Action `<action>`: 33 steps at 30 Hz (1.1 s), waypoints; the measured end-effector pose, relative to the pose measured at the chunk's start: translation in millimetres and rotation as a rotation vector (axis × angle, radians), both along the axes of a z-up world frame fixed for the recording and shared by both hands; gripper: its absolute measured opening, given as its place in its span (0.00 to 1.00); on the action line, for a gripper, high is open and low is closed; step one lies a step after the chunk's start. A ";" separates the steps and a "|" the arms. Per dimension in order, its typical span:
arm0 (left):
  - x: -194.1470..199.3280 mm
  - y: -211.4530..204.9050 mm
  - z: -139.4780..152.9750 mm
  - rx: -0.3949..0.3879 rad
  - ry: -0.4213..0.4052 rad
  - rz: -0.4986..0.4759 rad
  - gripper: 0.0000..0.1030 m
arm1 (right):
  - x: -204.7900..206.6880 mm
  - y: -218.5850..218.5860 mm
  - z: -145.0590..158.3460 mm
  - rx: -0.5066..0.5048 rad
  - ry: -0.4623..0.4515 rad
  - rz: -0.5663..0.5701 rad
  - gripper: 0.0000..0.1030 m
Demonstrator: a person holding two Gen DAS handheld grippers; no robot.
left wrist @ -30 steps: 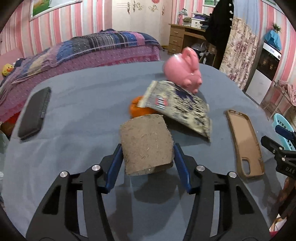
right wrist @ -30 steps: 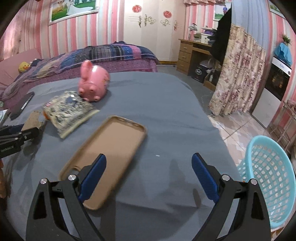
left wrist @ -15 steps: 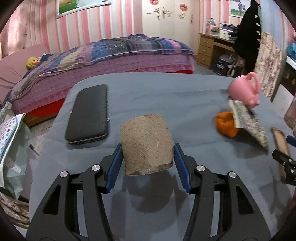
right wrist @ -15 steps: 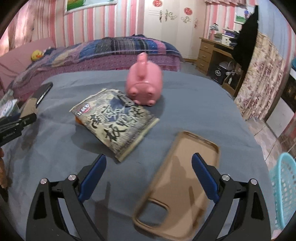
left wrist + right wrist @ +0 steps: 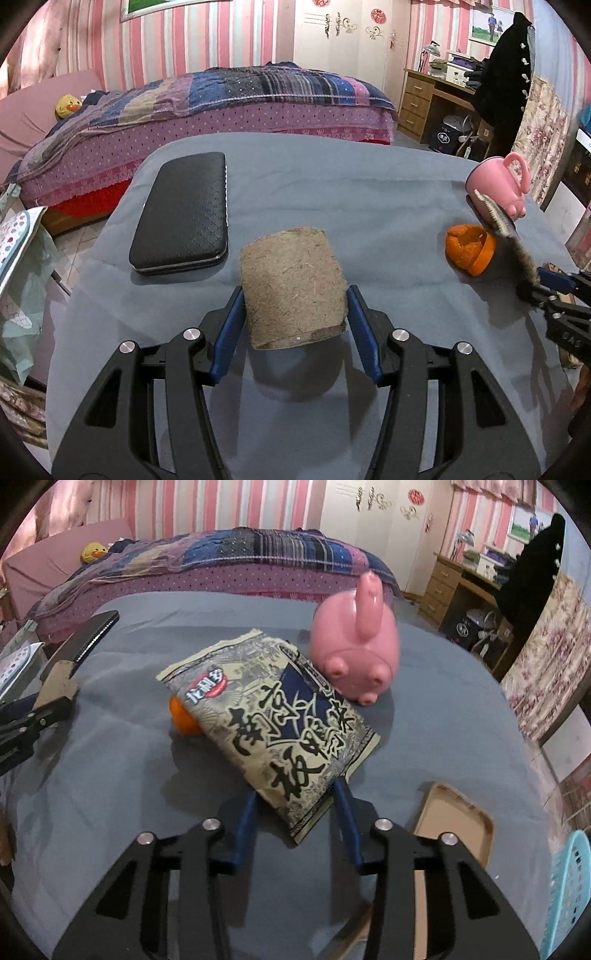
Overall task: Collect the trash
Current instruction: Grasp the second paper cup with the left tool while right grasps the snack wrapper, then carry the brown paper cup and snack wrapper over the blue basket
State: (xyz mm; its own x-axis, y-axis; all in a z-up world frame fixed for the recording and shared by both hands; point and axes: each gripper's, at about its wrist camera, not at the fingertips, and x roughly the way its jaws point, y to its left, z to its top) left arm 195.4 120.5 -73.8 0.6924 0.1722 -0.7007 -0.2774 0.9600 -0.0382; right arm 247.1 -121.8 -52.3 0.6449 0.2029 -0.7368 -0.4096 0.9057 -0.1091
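On the grey cloth-covered table (image 5: pixel 369 192), a black textured flat case (image 5: pixel 183 214) lies far left. The left gripper (image 5: pixel 294 295) clamps a brown cardboard tube (image 5: pixel 293 286) between its blue pads. Right of it sits an orange peel (image 5: pixel 467 249). The right gripper (image 5: pixel 297 805) has just closed its jaws on the printed snack wrapper (image 5: pixel 280 723), near the pink piggy bank (image 5: pixel 356 657).

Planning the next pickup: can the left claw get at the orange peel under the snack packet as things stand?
Probably not yet. The left claw is shut on the brown cardboard tube, so it has no free grip, and the printed foil snack packet, held in the right claw, lies over part of the orange peel.
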 end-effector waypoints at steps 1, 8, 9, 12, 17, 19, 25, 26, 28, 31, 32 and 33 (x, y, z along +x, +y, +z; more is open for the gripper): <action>0.7 0.4 -0.4 -0.001 0.003 0.003 0.52 | -0.4 -1.1 1.1 0.004 -0.005 -0.001 0.30; -2.5 -5.8 5.4 0.029 -0.012 0.015 0.52 | -11.0 -22.3 23.4 0.014 -0.054 -0.019 0.13; -3.8 -7.9 6.9 0.030 -0.014 0.013 0.52 | -13.8 -26.2 27.4 0.013 -0.062 -0.022 0.12; -7.7 -16.2 13.8 0.035 -0.027 0.000 0.52 | -22.2 -39.3 36.5 0.021 -0.079 -0.029 0.11; -12.2 -37.6 27.6 0.044 -0.050 -0.034 0.52 | -34.5 -59.2 45.2 -0.003 -0.101 -0.043 0.10; -13.1 -47.5 33.4 0.047 -0.061 -0.052 0.52 | -41.1 -67.4 49.5 -0.013 -0.114 -0.054 0.09; -10.6 -79.1 47.0 0.060 -0.084 -0.108 0.52 | -58.1 -112.6 61.2 0.020 -0.136 -0.112 0.08; -9.6 -84.7 48.5 0.059 -0.087 -0.117 0.52 | -59.4 -116.8 61.3 0.022 -0.136 -0.117 0.08; -7.2 -95.5 51.3 0.056 -0.091 -0.134 0.52 | -63.0 -129.7 61.6 0.029 -0.135 -0.132 0.08; -6.1 -114.5 53.8 0.049 -0.094 -0.163 0.52 | -68.6 -148.6 61.0 0.033 -0.136 -0.156 0.07; -5.6 -118.7 53.8 0.051 -0.093 -0.170 0.52 | -71.0 -155.4 60.0 0.037 -0.136 -0.166 0.07; -5.0 -123.6 54.2 0.054 -0.093 -0.177 0.52 | -73.0 -165.4 59.1 0.046 -0.135 -0.181 0.07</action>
